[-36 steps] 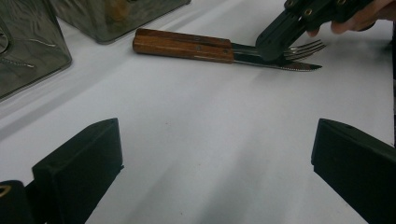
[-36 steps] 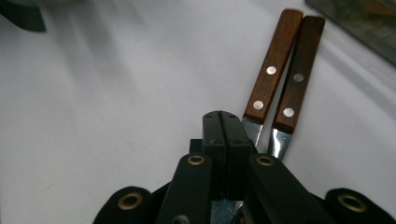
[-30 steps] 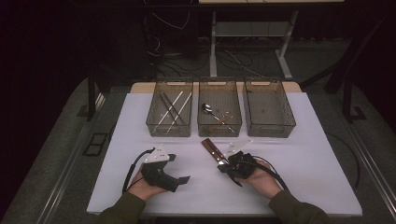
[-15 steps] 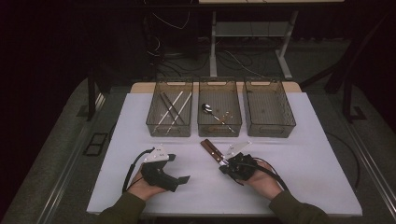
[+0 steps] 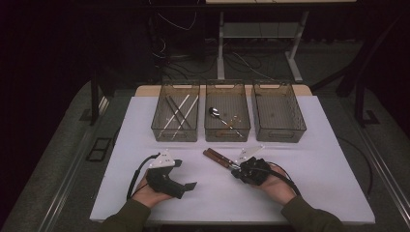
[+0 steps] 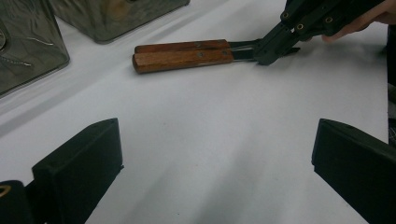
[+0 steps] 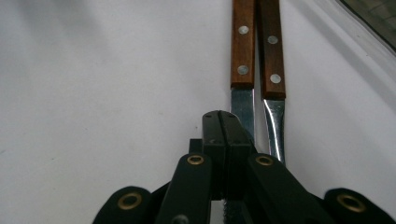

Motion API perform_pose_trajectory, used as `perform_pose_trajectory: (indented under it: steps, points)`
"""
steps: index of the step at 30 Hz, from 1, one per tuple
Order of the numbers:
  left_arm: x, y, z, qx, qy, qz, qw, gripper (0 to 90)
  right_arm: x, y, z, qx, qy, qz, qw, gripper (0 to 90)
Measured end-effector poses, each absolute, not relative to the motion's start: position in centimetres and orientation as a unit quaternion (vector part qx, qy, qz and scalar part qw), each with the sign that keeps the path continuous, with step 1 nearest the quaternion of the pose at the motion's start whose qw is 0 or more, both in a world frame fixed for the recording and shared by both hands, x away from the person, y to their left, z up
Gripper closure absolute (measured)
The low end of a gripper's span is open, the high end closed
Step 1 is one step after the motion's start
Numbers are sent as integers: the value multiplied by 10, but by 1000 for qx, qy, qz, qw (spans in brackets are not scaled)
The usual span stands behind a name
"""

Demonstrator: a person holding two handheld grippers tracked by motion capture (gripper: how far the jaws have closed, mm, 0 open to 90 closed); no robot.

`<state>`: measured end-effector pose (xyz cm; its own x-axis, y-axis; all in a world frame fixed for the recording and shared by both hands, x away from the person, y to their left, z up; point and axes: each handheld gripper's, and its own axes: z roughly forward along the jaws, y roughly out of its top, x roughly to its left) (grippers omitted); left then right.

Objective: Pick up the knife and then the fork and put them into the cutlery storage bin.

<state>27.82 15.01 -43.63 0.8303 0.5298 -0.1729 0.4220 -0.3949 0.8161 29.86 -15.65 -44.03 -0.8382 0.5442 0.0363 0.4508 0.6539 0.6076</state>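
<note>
Two knives with brown wooden handles (image 5: 216,156) (image 6: 182,53) (image 7: 254,46) lie side by side on the white table (image 5: 217,198), blades pointing toward the person's right hand. My right gripper (image 5: 235,169) (image 6: 270,50) (image 7: 227,123) is shut, its joined tips resting low on the blade of one knife; a serrated edge shows under the jaws. Whether the blade is pinched I cannot tell. My left gripper (image 5: 184,174) lies in the left hand on the table, open, its two jaws wide apart with bare table between them, well short of the knives.
Three clear bins stand in a row at the back: the left bin (image 5: 175,138) holds long thin utensils, the middle bin (image 5: 227,137) holds a spoon (image 5: 214,112) and other pieces, and the right bin (image 5: 280,138) has nothing in it. The table's front edge lies close behind both hands.
</note>
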Motion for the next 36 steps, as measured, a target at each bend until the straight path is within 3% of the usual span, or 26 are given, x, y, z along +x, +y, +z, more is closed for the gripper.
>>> perform_pose_trajectory:
  steps: [9,16,20,28,36]
  points:
    - [278,151,-436,833,276,54,476,2,300,-161,-440,270,904,326,58,887]
    - [277,150,-437,840,260,51,473,2,305,-170,-426,261,892,368,33,694]
    - [277,149,-438,842,258,51,470,2,314,-172,-416,265,889,371,49,620]
    - [277,149,-438,843,257,51,470,2,337,-164,-414,266,892,364,46,616]
    - [277,148,-438,843,257,50,470,2,350,-156,-428,267,897,348,56,673]
